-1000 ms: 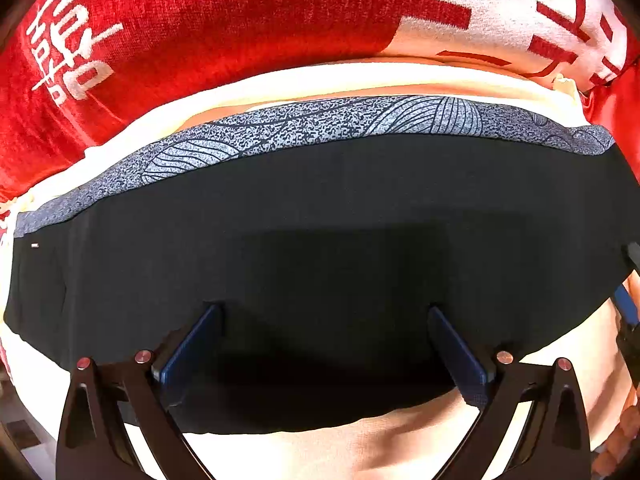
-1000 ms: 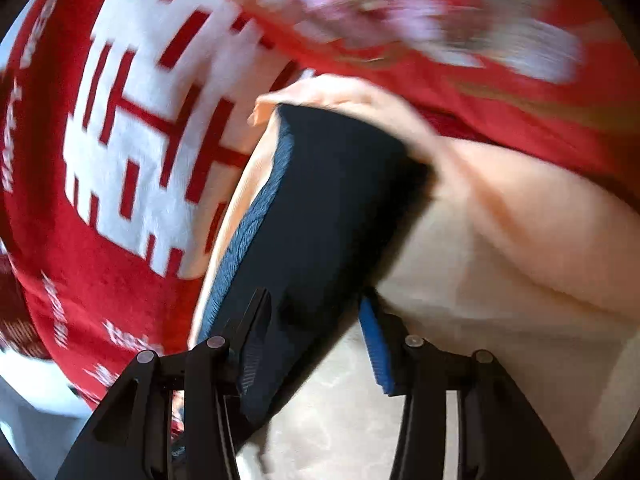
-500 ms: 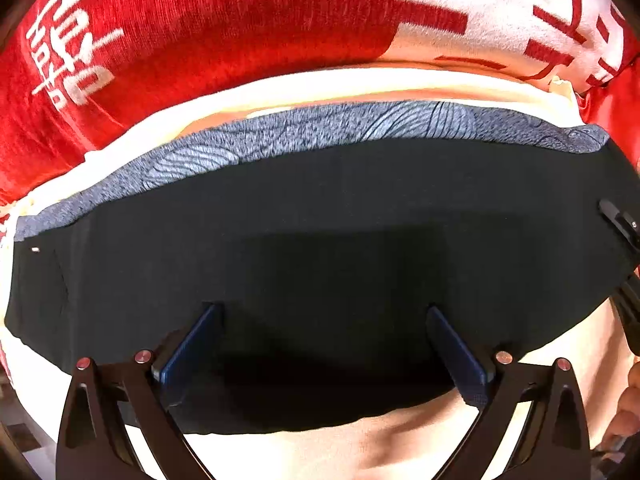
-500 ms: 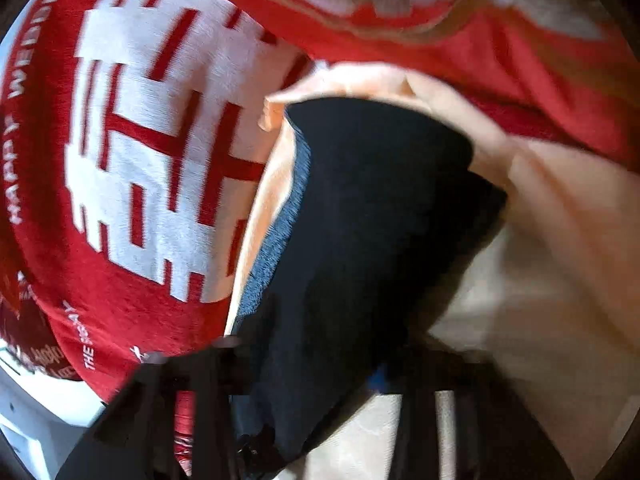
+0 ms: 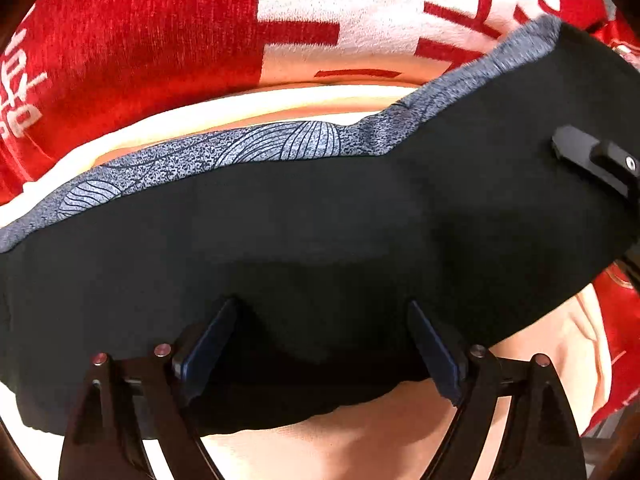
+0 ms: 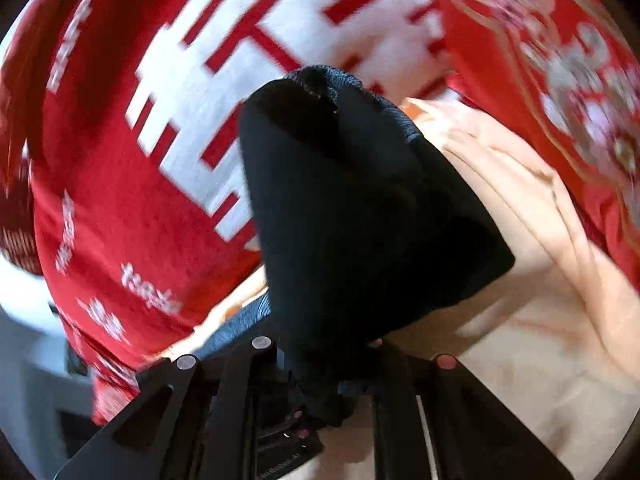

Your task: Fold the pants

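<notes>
Black pants (image 5: 320, 240), right end lifted

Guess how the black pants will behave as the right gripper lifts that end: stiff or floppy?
Likely floppy: the black pants drape in a soft cone from the right gripper, whose jaws are pinched shut on the cloth. Probably light: the raised end bends upward in the left view without pulling the rest off the peach cloth. The left gripper stands open, so the low end may slide.

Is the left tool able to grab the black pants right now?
Probably yes. The left tool is open, its fingers apart right over the black pants, with nothing between them. The right tool already pinches one end and lifts it.
</notes>
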The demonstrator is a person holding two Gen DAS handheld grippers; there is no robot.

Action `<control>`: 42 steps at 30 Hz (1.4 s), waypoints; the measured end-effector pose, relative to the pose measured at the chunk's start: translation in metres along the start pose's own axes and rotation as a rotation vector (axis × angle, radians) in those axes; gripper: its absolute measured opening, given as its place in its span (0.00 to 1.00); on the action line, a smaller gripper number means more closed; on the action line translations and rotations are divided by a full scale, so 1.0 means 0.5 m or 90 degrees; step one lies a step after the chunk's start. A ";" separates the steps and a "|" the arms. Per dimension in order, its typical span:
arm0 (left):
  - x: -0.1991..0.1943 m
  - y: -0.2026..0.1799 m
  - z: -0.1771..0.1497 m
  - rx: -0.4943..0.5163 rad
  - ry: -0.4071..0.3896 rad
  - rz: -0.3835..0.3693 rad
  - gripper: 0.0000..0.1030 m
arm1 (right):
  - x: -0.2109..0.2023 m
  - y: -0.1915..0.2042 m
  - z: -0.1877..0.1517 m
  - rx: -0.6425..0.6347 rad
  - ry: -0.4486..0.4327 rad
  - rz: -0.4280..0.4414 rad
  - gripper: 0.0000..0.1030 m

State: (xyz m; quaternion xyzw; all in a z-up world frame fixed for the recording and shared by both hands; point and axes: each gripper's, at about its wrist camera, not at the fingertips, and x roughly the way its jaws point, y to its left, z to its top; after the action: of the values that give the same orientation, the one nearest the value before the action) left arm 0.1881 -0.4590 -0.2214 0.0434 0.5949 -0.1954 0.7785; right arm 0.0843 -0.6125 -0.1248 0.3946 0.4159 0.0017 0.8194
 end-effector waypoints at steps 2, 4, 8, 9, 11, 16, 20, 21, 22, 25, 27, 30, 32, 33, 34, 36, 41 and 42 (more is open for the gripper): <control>-0.008 0.013 -0.007 0.017 -0.002 -0.008 0.85 | 0.002 0.025 -0.001 -0.032 0.003 -0.016 0.14; -0.021 0.030 -0.013 0.032 0.005 -0.019 0.85 | 0.004 0.058 -0.006 -0.071 0.008 -0.033 0.13; -0.069 0.107 -0.013 -0.005 0.020 -0.076 0.85 | 0.008 0.143 -0.023 -0.163 0.017 -0.068 0.13; -0.082 0.128 -0.014 -0.005 0.017 -0.076 0.85 | 0.013 0.164 -0.023 -0.186 0.020 -0.078 0.13; -0.107 0.184 -0.013 -0.001 0.010 -0.062 0.85 | 0.022 0.207 -0.037 -0.235 0.027 -0.105 0.13; -0.161 0.341 -0.034 -0.041 0.014 -0.002 0.85 | 0.085 0.321 -0.108 -0.352 0.049 -0.176 0.14; -0.181 0.446 -0.082 -0.086 0.036 0.068 0.85 | 0.167 0.402 -0.195 -0.423 0.079 -0.214 0.17; -0.185 0.465 -0.092 -0.097 0.039 0.076 0.85 | 0.191 0.416 -0.217 -0.444 0.089 -0.229 0.20; -0.185 0.491 -0.099 -0.112 0.043 0.087 0.85 | 0.217 0.425 -0.242 -0.464 0.102 -0.245 0.21; -0.187 0.571 -0.124 -0.144 0.057 0.108 0.85 | 0.296 0.446 -0.316 -0.496 0.142 -0.280 0.25; -0.190 0.605 -0.131 -0.148 0.059 0.119 0.85 | 0.336 0.455 -0.358 -0.512 0.152 -0.308 0.27; -0.199 0.643 -0.136 -0.162 0.052 0.119 0.85 | 0.373 0.473 -0.401 -0.543 0.140 -0.360 0.41; -0.193 0.680 -0.127 -0.168 0.046 0.123 0.85 | 0.383 0.486 -0.423 -0.559 0.138 -0.378 0.51; -0.189 0.694 -0.118 -0.171 0.044 0.125 0.85 | 0.387 0.494 -0.435 -0.575 0.136 -0.390 0.55; -0.193 0.707 -0.113 -0.175 0.041 0.125 0.85 | 0.389 0.502 -0.447 -0.590 0.138 -0.398 0.58; -0.202 0.741 -0.086 -0.180 0.034 0.124 0.85 | 0.379 0.516 -0.459 -0.596 0.147 -0.378 0.60; -0.231 0.737 -0.020 -0.144 0.021 0.081 0.85 | 0.285 0.511 -0.443 -0.520 0.151 -0.285 0.60; -0.226 0.703 -0.027 -0.129 0.021 0.061 0.85 | 0.262 0.497 -0.432 -0.485 0.152 -0.272 0.60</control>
State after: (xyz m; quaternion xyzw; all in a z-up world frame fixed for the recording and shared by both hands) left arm 0.2765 -0.1033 -0.1767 -0.0042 0.6215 -0.0959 0.7775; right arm 0.1033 -0.2585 -0.1267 -0.0329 0.5490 0.0312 0.8346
